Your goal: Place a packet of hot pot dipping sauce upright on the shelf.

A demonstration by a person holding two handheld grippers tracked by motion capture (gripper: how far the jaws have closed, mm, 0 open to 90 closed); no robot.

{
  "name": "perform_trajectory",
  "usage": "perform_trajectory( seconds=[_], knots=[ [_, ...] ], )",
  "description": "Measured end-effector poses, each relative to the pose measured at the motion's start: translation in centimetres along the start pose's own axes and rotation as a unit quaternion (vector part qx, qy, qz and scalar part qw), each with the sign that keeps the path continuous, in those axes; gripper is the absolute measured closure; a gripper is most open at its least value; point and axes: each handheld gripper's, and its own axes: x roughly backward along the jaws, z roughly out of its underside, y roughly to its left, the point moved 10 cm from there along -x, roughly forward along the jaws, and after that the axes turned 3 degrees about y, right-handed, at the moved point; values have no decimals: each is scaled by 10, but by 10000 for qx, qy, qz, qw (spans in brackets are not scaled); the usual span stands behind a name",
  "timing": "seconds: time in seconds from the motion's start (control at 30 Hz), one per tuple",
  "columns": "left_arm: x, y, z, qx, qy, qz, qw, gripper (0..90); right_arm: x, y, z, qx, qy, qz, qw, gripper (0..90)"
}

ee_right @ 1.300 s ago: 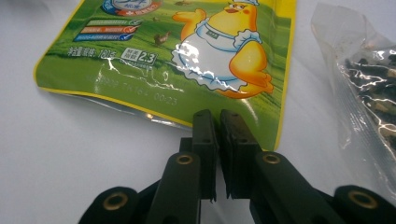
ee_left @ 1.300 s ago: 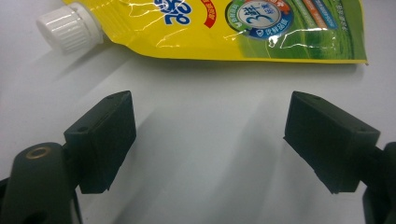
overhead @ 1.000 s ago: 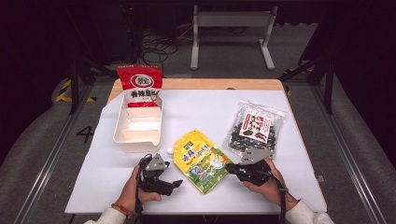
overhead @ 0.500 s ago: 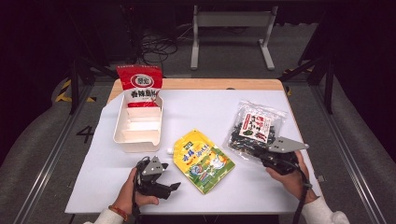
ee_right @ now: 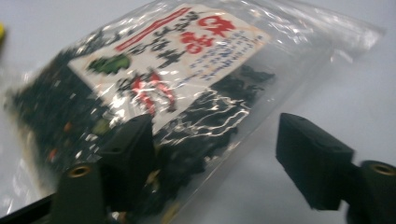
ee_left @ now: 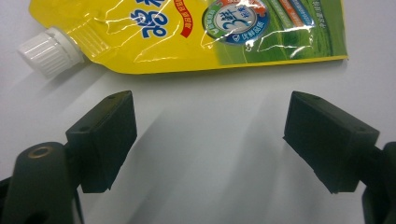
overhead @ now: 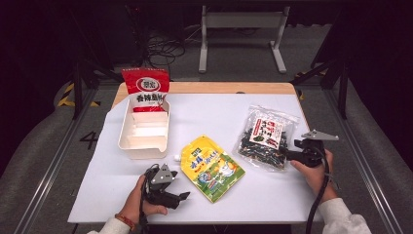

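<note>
Your open right gripper [ee_right: 212, 158] straddles the seaweed bag's [overhead: 265, 136] edge; left of that bag, your open left gripper [ee_left: 210, 135] faces the yellow pouch [overhead: 212, 167].

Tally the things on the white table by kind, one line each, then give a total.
Food packs: 3 (red printed bag, yellow spouted pouch with white cap, clear bag of dark dried food)
White divided plastic trays: 1
Hand-held black grippers: 2 (left gripper, right gripper)
Total: 6
</note>
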Motion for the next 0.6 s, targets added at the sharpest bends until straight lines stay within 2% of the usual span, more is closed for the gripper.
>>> perform_trajectory(
  seconds=[0.03, 0.1, 0.2, 0.23, 0.3, 0.33, 0.37, 0.4, 0.43, 0.5, 0.6],
  knots=[
    [-1, -1, -2, 4, -7, 23, 10000, 178, -4, -3, 0, -150, 6, -94, 9998, 191],
    [-2, -5, -6, -66, -26, 65, 10000, 179, -9, -4, -1, -274, 28, -278, 9992, 172],
    [-2, -9, -10, -152, -55, 119, 9998, 179, -15, 1, 0, -457, 118, -634, 9969, 163],
    [-2, -10, -11, -141, -63, 136, 9998, 178, -17, 3, 0, -452, 181, -686, 9965, 178],
    [-2, -10, -13, -120, -90, 169, 9997, 179, -17, 6, 0, -492, 251, -858, 9948, 249],
    [-2, -10, -13, -120, -90, 169, 9997, 179, -17, 6, 0, -492, 251, -858, 9948, 249],
    [-2, -9, -16, -123, -116, 198, 9997, 179, -16, 8, 0, -518, 267, -926, 9940, 298],
    [-2, -9, -18, -107, -142, 197, 9996, 179, -16, 13, 1, -613, 290, -1127, 9913, 381],
    [-1, -8, -22, -116, -169, 207, 9996, 179, -16, 16, 1, -664, 299, -1254, 9894, 432],
    [-1, -9, -31, -66, -277, 355, 9990, 179, -16, 21, 2, -706, 350, -1484, 9858, 509],
    [-5, -7, -42, -55, -329, 397, 9987, 178, -16, 24, 2, -608, 368, -1590, 9847, 548]
  ],
)
